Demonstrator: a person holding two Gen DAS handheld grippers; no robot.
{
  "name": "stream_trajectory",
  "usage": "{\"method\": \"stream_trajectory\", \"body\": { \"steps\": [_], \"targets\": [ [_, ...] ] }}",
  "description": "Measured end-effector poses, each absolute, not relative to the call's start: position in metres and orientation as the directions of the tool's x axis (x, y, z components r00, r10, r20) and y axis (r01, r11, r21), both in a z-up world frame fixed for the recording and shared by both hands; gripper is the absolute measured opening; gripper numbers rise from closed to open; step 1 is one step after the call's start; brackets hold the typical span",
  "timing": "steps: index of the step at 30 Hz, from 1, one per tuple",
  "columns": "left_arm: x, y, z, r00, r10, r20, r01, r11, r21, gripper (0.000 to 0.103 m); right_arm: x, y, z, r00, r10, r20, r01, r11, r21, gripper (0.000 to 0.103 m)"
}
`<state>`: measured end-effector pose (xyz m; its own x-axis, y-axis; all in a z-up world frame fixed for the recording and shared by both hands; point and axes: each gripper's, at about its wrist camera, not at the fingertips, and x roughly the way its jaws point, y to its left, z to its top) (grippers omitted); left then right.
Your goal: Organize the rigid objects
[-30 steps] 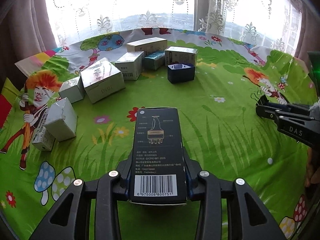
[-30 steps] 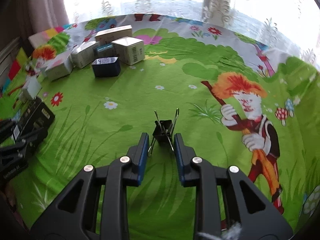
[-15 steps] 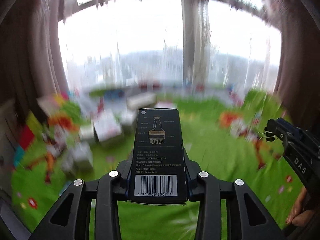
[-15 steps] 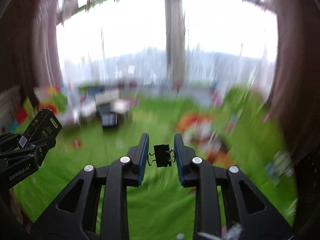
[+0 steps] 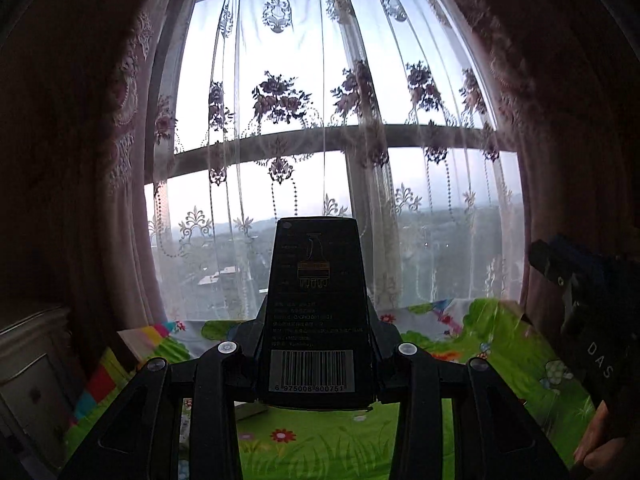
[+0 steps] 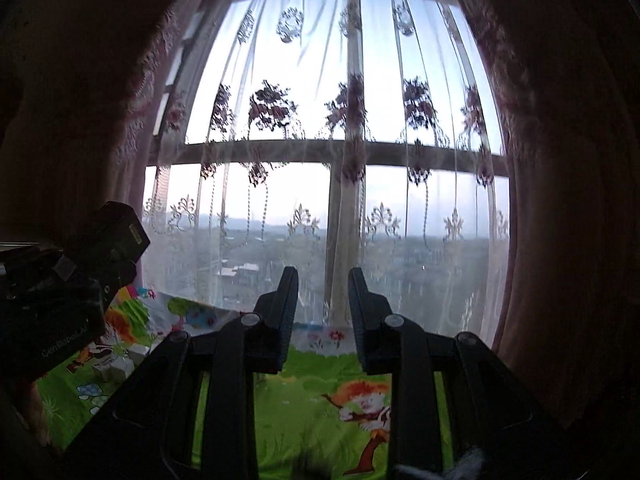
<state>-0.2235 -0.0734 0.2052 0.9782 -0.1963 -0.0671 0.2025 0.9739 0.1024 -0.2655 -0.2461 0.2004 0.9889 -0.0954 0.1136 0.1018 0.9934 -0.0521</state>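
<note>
Left gripper (image 5: 316, 300) is clamped on the tall black cardboard box with barcode label (image 5: 316, 312), raised above the green cartoon-print cloth (image 5: 340, 440). Right gripper (image 6: 323, 300) stands parted, nothing visible between its fingers. Advise tilting down toward the cloth before release.

Right gripper (image 6: 322, 292): fingers parted, gap bare, raised toward the window (image 6: 328, 120).
Left gripper (image 6: 80, 280): left edge, clamping a black box (image 6: 124, 232).
Surface: green cartoon cloth (image 6: 304, 412) below.
Background: lace curtain (image 6: 400, 208).
</note>
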Motion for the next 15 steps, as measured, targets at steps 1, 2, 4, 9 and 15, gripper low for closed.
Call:
{"method": "stream_trajectory", "body": {
  "steps": [1,2,4,9,15],
  "targets": [
    [-0.225,-0.072,0.206,0.978,-0.199,-0.065,0.205,0.974,0.101,0.04,-0.267,-0.243,0.204,0.989,-0.084,0.119,0.092,0.994,-0.059,0.03],
    [-0.227,-0.072,0.207,0.978,-0.199,-0.066,0.206,0.973,0.105,0.04,-0.27,-0.24,0.205,0.99,-0.075,0.119,0.083,0.995,-0.063,0.028],
    [-0.23,-0.071,0.208,0.977,-0.201,-0.07,0.207,0.972,0.111,0.04,-0.27,-0.237,0.206,0.992,-0.054,0.115,0.063,0.995,-0.072,0.022],
    [-0.23,-0.066,0.196,0.98,-0.178,-0.088,0.188,0.973,0.133,0.04,-0.266,-0.231,0.201,0.995,-0.023,0.095,0.031,0.995,-0.09,0.017],
    [-0.216,-0.036,0.156,0.966,-0.112,-0.232,0.145,0.981,0.129,0.04,-0.236,-0.27,0.182,0.995,-0.025,-0.093,0.023,1.0,-0.018,0.017]
  ]
}}
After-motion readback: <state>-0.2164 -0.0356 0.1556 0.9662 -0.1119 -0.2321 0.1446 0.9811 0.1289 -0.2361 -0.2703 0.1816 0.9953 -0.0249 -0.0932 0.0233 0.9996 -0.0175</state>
